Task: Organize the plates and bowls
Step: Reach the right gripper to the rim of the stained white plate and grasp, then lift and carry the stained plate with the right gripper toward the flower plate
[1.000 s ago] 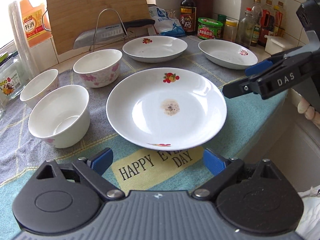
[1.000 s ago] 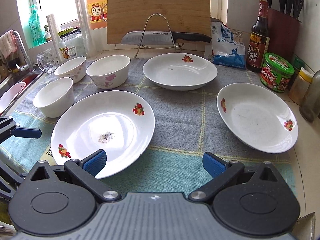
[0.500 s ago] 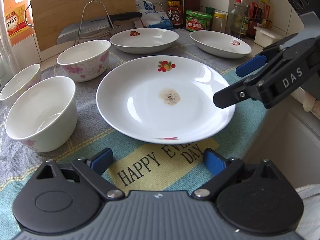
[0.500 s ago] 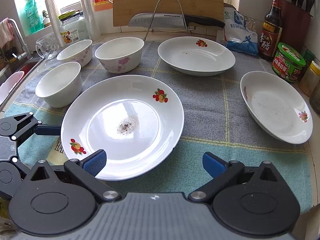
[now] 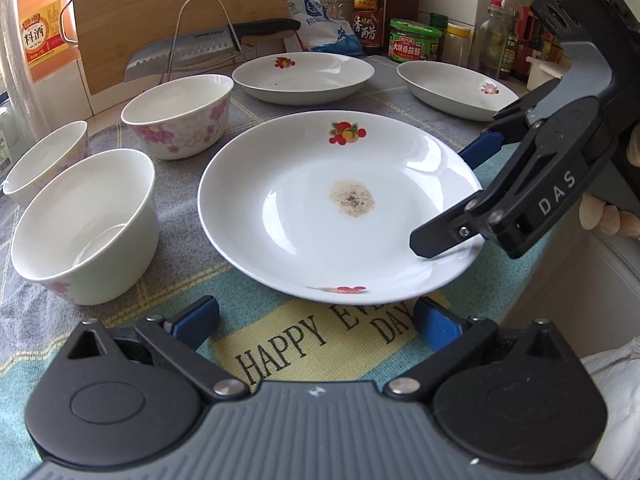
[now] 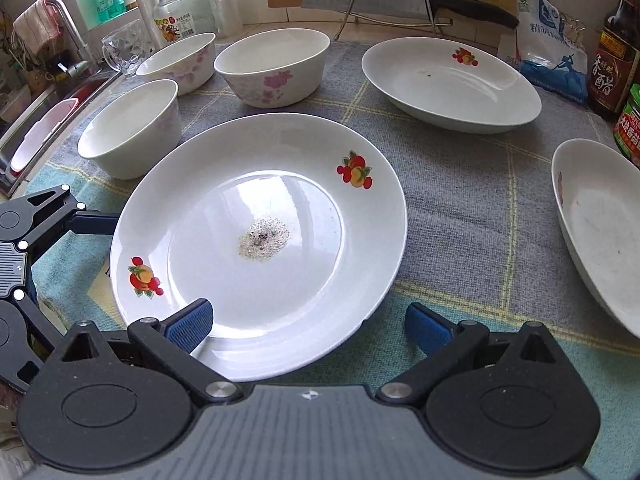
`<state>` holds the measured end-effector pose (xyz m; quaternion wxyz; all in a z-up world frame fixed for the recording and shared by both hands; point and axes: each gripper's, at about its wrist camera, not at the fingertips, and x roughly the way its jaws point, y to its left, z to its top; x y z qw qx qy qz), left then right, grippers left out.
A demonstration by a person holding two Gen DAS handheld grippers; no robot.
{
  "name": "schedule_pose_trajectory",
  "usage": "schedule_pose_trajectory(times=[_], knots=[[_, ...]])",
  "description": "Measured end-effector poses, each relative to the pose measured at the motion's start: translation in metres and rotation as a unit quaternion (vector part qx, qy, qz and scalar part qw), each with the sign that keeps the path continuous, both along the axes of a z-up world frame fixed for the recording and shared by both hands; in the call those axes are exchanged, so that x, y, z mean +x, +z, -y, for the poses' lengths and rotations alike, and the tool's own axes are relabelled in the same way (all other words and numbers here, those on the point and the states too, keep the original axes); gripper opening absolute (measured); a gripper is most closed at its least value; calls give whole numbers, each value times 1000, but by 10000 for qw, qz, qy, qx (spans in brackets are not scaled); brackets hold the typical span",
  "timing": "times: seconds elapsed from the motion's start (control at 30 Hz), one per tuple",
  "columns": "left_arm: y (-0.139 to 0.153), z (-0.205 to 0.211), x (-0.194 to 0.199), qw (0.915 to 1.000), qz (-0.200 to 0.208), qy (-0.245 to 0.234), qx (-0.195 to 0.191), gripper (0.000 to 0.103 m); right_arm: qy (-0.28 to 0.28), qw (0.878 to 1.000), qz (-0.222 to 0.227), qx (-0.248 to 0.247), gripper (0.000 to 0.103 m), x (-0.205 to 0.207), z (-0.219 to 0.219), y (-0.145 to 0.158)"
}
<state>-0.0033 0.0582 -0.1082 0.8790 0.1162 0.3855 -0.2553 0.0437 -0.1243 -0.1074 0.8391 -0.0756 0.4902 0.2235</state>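
Here, left wrist view: the left gripper hangs just short of the near rim of the large plate, its blue fingers widening, with only the printed mat between them
Right gripper, same view: the right gripper reaches in from the right, one black finger above the plate's right rim and one blue finger below and behind it; jaws spread, no pinch visible yet
Plate position: centre of the mat, flat, a brown speckled stain in its well; a plain bowl sits just left of it, a pink-flowered bowl behind that, a third bowl at far left
Right wrist view: the left pad of the right gripper overlaps the plate's near rim, the right pad stands clear over the mat; fingers apart
Handling, as judged: glazed ceramic, stiff, slick, breakable and fairly heavy for a rim grip; the sloped rim at the near or right side looks the best hold
Room, as judged: two deep plates, far and right, lie well apart; the counter edge runs close on the right, so a lift should travel inward, clear of the bowls
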Motion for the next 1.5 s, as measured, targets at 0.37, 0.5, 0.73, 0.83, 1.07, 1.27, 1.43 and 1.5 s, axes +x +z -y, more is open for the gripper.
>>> schedule_pose_trajectory(times=[0.37, 0.5, 0.73, 0.83, 1.07, 1.27, 1.43, 1.5], knots=[[1, 1, 3, 10000, -23, -39, 13, 103, 80, 9999, -56, -63, 103, 4, 0, 0], [1, 2, 7, 9999, -10, -110, 12, 103, 126, 9999, -76, 87, 103, 15, 5, 5], [0, 0, 8, 9995, 74, -305, -6, 103, 441, 9978, -86, 482, 103, 42, 11, 14], [1, 1, 9, 9990, 164, -420, 44, 103, 499, 9956, -240, 751, 103, 55, 16, 15], [1, 3, 8, 9976, 300, -616, 122, 103, 614, 9908, -516, 1093, 103, 76, 19, 15], [2, 3, 12, 9962, 342, -789, 168, 103, 775, 9876, -754, 1136, 99, 85, 16, 12], [2, 3, 13, 9947, 403, -918, 206, 103, 883, 9851, -921, 1153, 99, 89, 16, 12], [3, 3, 12, 9943, 422, -956, 225, 103, 904, 9840, -989, 1171, 99, 91, 17, 12]])
